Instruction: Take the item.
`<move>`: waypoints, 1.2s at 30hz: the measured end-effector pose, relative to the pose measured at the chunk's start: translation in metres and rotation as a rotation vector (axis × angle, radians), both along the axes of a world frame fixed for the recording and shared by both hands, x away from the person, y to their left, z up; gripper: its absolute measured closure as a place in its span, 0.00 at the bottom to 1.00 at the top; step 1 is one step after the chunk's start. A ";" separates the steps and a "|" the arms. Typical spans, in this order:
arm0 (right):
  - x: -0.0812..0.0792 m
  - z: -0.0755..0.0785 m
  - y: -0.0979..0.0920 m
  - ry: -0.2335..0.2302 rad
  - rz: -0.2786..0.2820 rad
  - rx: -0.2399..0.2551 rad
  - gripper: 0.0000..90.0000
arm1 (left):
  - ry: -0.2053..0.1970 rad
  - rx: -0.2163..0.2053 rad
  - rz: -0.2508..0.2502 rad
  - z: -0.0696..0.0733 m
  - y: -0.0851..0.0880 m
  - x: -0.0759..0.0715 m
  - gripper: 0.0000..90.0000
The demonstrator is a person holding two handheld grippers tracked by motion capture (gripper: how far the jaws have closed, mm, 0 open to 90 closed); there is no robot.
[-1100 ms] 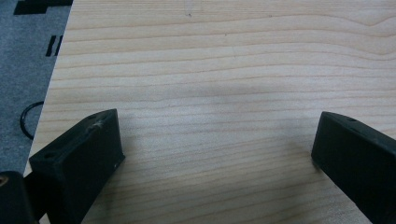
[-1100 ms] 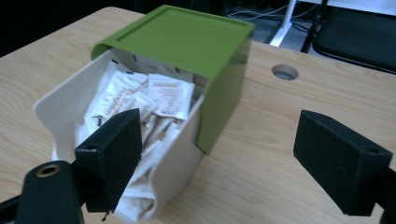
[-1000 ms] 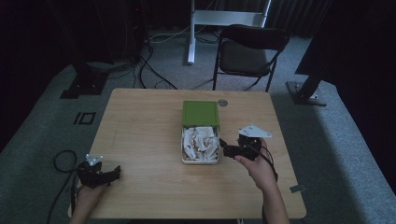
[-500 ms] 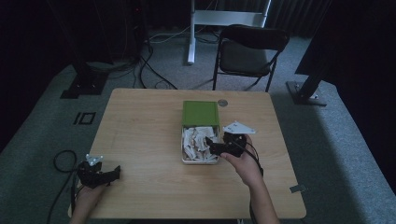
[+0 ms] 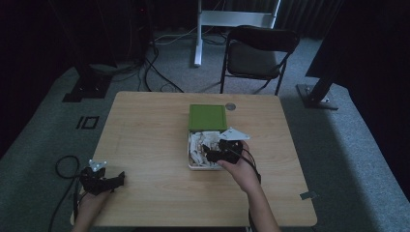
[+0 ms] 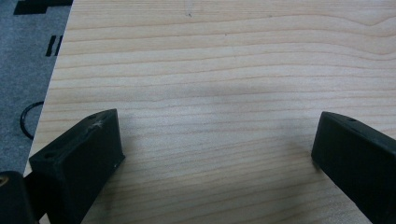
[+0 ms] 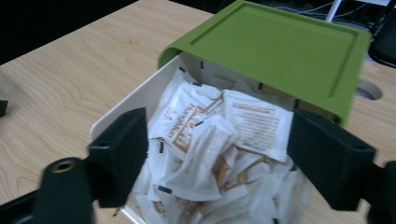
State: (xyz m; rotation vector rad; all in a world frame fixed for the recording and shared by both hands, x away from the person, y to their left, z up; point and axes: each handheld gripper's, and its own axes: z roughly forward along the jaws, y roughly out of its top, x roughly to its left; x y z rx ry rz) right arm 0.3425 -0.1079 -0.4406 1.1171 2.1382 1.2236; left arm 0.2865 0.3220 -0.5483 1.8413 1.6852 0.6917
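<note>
A white box [image 5: 191, 155] [image 7: 135, 100] full of white and brown sachets [image 7: 205, 140] [image 5: 197, 143] sits mid-table. Its green lid [image 5: 207, 117] [image 7: 280, 44] lies slid back over the far end. My right gripper [image 5: 209, 152] [image 7: 217, 154] hangs open just over the sachets, jaws spread wide to either side of the pile, nothing gripped. My left gripper [image 5: 116, 180] [image 6: 215, 154] rests open at the table's near left corner over bare wood.
The wooden table [image 5: 145, 125] has a round cable hole [image 5: 230, 106] [image 7: 369, 88] behind the lid. A black folding chair [image 5: 258, 53] stands beyond the far edge. Cables [image 5: 63, 166] lie on the carpet at left.
My right gripper has moved left from beside the box to over the sachets. The left gripper has stayed put.
</note>
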 end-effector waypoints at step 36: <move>0.007 -0.035 0.020 0.056 -0.051 -0.031 0.87 | 0.000 0.000 0.000 0.000 0.000 0.000 0.03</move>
